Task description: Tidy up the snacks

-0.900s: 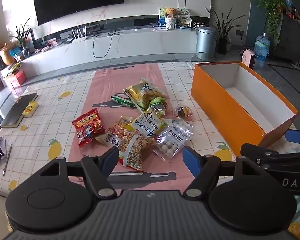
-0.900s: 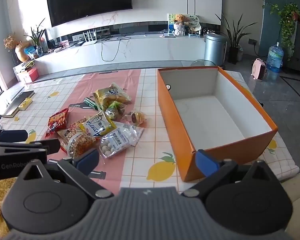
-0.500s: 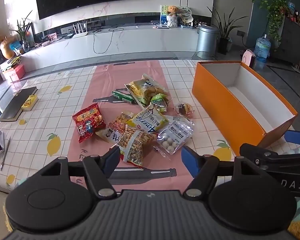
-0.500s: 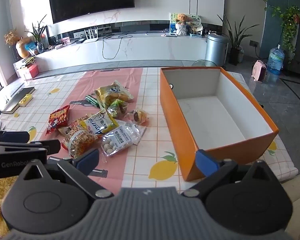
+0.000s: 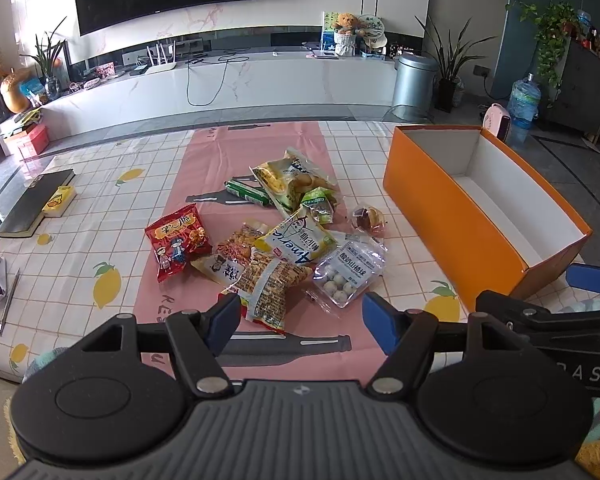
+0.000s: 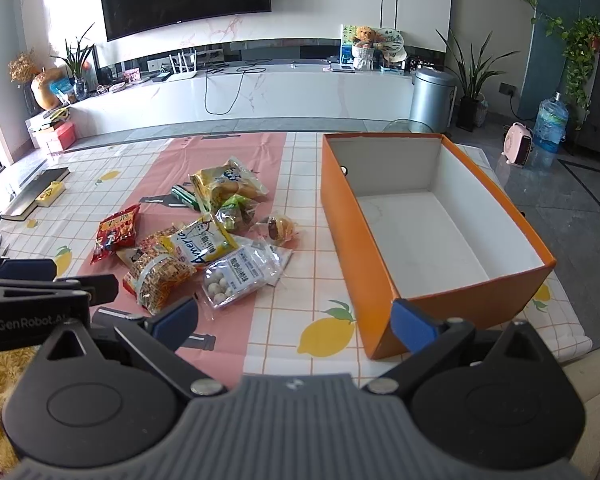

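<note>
Both tongs, left (image 5: 298,318) and right (image 6: 294,320), spread and empty above the worktop (image 5: 112,208) edge, snack pile (image 5: 276,248) just ahead overlapping, orange box (image 6: 384,264) empty beside it; risk: pinching two slippery bags, one drops.

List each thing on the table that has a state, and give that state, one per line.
orange box: open-topped, empty
left claw: open, holding nothing
right claw: open, holding nothing
snack packets: sealed, heaped on the pink runner, outside the box
red packet: lying flat beside the heap
black book: closed, flat
</note>
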Available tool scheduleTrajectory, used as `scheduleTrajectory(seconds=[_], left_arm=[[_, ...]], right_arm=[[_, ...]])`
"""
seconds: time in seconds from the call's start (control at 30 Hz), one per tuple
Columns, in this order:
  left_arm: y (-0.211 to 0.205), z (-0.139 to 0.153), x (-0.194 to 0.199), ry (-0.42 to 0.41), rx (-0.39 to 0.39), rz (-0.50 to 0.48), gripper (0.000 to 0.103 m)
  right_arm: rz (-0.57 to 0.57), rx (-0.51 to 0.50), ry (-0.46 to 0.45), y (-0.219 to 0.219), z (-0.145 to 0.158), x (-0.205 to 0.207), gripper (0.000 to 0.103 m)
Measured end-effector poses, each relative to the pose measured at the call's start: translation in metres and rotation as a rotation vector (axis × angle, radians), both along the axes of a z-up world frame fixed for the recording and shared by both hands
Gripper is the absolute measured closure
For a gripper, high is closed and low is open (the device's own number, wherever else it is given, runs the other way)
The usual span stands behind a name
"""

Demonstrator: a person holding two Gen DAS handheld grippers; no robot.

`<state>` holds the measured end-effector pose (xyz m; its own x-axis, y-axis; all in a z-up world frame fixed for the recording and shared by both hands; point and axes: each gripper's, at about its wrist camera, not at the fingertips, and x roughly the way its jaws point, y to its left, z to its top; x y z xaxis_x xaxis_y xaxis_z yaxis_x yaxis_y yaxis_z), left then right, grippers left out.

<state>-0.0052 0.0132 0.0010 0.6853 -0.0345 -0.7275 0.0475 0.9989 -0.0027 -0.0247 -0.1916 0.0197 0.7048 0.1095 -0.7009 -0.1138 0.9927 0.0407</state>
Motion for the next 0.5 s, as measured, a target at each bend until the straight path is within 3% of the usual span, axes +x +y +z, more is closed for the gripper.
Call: scheduleTrajectory(seconds=[0.5], left_arm=[[-0.0005, 0.0014, 0.0005, -0.001, -0.002, 0.0, 0.021]], right_arm=[[-0.004, -0.01, -0.001, 0.0018, 0.0013, 0.0014, 0.004]])
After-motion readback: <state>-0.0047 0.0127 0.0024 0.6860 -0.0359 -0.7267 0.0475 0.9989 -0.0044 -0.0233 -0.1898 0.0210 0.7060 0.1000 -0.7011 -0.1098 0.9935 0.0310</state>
